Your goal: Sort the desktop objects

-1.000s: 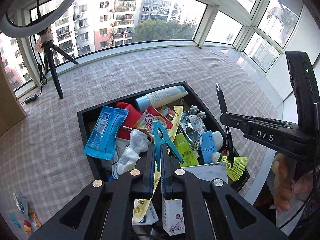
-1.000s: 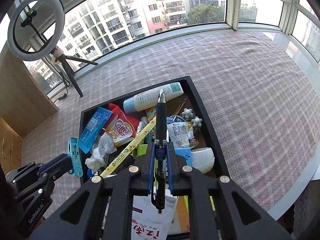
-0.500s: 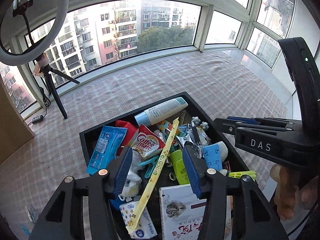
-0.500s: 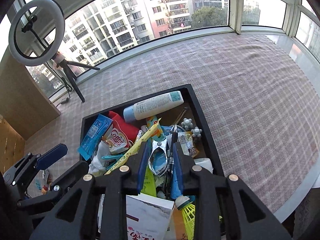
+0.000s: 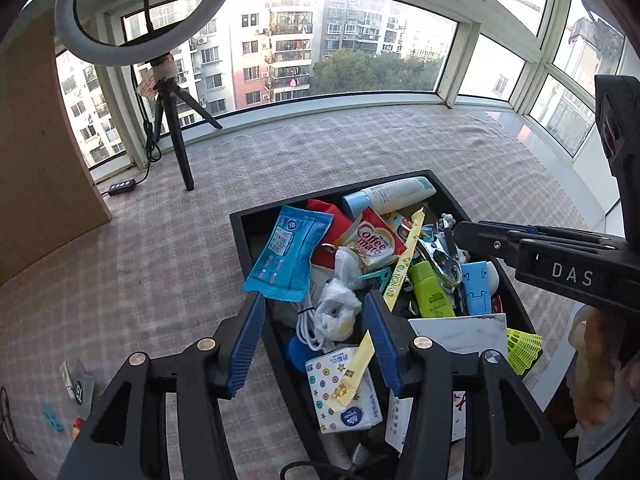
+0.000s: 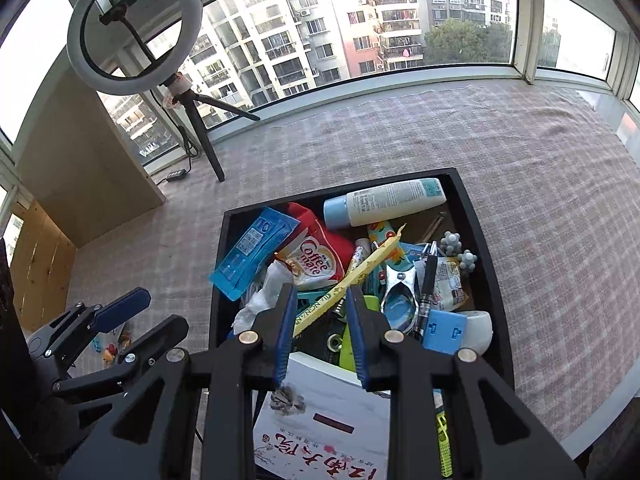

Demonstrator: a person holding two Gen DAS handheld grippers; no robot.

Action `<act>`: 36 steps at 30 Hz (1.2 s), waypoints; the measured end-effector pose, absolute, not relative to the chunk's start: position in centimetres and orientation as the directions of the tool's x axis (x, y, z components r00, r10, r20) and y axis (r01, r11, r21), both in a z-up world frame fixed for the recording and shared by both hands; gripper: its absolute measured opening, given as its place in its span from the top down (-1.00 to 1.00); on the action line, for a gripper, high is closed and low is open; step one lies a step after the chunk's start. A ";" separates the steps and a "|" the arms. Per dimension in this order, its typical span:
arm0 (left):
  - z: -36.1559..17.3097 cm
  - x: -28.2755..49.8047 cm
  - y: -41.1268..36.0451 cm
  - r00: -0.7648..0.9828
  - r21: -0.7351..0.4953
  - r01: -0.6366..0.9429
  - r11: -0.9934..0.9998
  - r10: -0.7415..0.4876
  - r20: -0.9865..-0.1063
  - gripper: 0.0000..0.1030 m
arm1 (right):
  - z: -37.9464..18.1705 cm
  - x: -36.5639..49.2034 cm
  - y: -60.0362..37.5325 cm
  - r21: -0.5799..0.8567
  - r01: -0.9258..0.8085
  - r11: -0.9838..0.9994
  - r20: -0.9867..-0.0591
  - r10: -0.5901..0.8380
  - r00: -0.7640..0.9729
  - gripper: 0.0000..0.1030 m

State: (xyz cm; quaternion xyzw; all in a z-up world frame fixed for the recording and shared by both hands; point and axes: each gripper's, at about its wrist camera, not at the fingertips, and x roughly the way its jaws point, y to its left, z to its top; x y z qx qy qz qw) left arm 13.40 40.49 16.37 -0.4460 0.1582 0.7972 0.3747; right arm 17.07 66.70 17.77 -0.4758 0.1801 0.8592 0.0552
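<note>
A black tray [image 5: 240,248] [image 6: 221,248] holds a heap of desktop objects. Among them are a blue packet [image 5: 288,256], a Coffee mate sachet [image 5: 374,240], a white lotion tube [image 6: 384,202], a long yellow strip [image 5: 400,276], a teal clothes peg [image 5: 376,276] and a black pen [image 6: 428,280]. My left gripper [image 5: 314,308] hangs open over the tray's near left part, above a crumpled white bag [image 5: 336,304]. My right gripper [image 6: 320,300] is open above the yellow strip and the peg, holding nothing. Each gripper shows in the other's view: right gripper [image 5: 468,232], left gripper [image 6: 156,316].
A checked cloth [image 5: 160,264] covers the table. A ring light on a tripod [image 5: 176,136] and a wooden panel [image 5: 40,160] stand at the back left. Small items [image 5: 52,412] lie at the near left. A white box [image 6: 320,420] sits at the tray's near end.
Both grippers have opened. The left let go of the teal peg and the right let go of the black pen; both now lie in the tray. Both hands drew back and left.
</note>
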 end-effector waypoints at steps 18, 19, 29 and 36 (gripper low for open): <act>12.0 5.6 18.2 -0.430 -0.052 -0.370 -0.927 0.221 -0.876 0.08 | 14.7 9.8 47.3 0.265 0.086 -0.961 -0.866 -0.276 -0.417 0.51; 11.8 5.2 16.9 -0.431 -0.052 -0.347 -0.936 0.209 -0.878 0.09 | 14.6 9.3 46.0 0.261 0.106 -0.959 -0.868 -0.282 -0.408 0.51; 8.5 2.1 6.6 -0.392 -0.066 -0.127 -0.990 0.111 -0.913 0.22 | 12.8 5.4 34.5 0.266 0.278 -0.923 -0.887 -0.347 -0.305 0.51; 5.4 0.0 3.2 -0.342 -0.074 -0.020 -0.997 0.076 -0.936 0.22 | 10.2 2.5 26.7 0.255 0.372 -0.893 -0.916 -0.346 -0.202 0.51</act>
